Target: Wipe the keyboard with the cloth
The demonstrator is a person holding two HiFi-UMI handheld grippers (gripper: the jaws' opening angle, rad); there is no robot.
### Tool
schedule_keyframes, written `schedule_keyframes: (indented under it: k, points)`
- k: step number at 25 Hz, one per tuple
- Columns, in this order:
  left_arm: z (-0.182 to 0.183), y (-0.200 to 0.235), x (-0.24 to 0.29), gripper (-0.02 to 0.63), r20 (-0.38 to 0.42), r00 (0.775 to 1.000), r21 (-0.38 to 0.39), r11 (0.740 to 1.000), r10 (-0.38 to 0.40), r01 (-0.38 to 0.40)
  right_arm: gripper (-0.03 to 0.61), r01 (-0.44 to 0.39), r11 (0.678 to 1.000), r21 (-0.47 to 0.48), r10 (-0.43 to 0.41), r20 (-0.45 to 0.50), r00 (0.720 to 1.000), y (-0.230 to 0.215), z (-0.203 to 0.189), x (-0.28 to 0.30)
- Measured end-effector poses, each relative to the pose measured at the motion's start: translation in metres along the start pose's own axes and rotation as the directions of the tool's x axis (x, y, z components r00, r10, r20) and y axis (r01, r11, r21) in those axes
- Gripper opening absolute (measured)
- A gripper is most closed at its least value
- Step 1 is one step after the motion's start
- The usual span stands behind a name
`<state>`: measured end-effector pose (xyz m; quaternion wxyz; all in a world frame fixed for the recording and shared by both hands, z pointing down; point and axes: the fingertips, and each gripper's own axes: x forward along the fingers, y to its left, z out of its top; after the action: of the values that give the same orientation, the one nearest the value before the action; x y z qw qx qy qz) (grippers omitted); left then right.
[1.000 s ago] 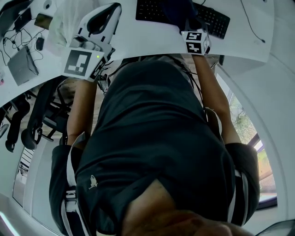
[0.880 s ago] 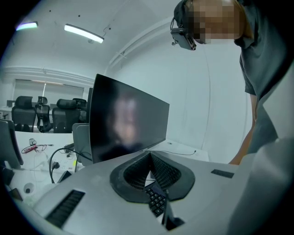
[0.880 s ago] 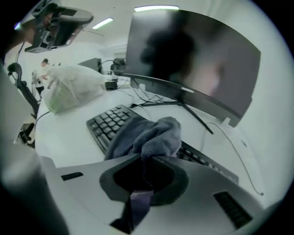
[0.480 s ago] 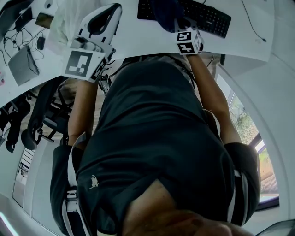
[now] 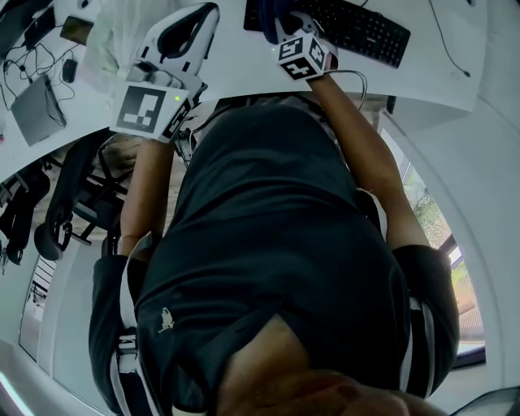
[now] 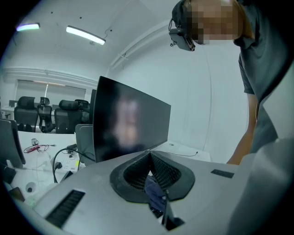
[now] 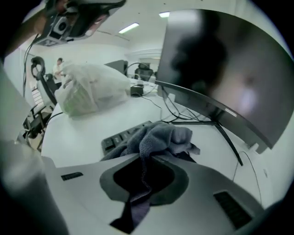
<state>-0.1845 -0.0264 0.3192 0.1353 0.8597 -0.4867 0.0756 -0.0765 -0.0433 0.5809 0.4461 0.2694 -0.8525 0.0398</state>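
Note:
A black keyboard (image 5: pixel 357 28) lies on the white desk (image 5: pixel 236 73) at the top of the head view. My right gripper (image 5: pixel 280 28) is over the keyboard's left end, shut on a grey-blue cloth (image 5: pixel 272 10). In the right gripper view the cloth (image 7: pixel 161 137) bunches out of the closed right gripper (image 7: pixel 149 158) and covers most of the keyboard (image 7: pixel 117 137). My left gripper (image 5: pixel 175 45) rests left of the keyboard, off the keys. Seen in its own view, the left gripper (image 6: pixel 149 155) has its tips touching and holds nothing.
A dark monitor (image 7: pixel 220 69) stands just behind the keyboard, with cables under its stand. A white plastic bag (image 5: pixel 122 32) sits on the desk to the left. A grey box (image 5: pixel 36 110) and wires lie further left. Office chairs (image 5: pixel 57 219) stand below the desk edge.
My right gripper has slid left along the keyboard with the cloth, from the right-hand part to the left end. The left gripper has stayed where it was.

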Motion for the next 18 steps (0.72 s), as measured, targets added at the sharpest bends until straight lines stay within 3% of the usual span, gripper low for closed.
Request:
schedule_keyframes:
  k: [5, 8, 14, 16, 18]
  points:
    - [-0.005, 0.017, -0.01, 0.006, -0.003, 0.999, -0.017, 0.999, 0.044, -0.044, 0.034, 0.187, 0.972, 0.145, -0.179, -0.067, 0.982, -0.097, -0.038, -0.025]
    - [-0.013, 0.022, -0.013, 0.006, -0.011, 0.998, -0.036, 0.998, 0.056, -0.056, 0.034, 0.254, 0.956, 0.148, -0.24, -0.109, 0.965, -0.112, -0.048, -0.027]
    - [-0.007, 0.014, 0.003, 0.006, -0.005, 1.0, -0.033, 0.999, 0.021, -0.021, 0.034, 0.077, 0.996, -0.047, -0.077, -0.005, 0.997, -0.018, 0.023, 0.015]
    - [-0.003, 0.013, 0.005, 0.005, 0.002, 1.0, -0.022, 1.0, 0.018, -0.018, 0.034, 0.046, 0.999, -0.027, -0.046, 0.008, 0.999, -0.019, 0.026, 0.017]
    - [-0.003, 0.017, 0.004, 0.005, 0.003, 1.0, -0.02, 0.999, 0.025, -0.025, 0.034, 0.078, 0.997, 0.008, -0.078, -0.004, 0.997, -0.046, 0.01, 0.01]
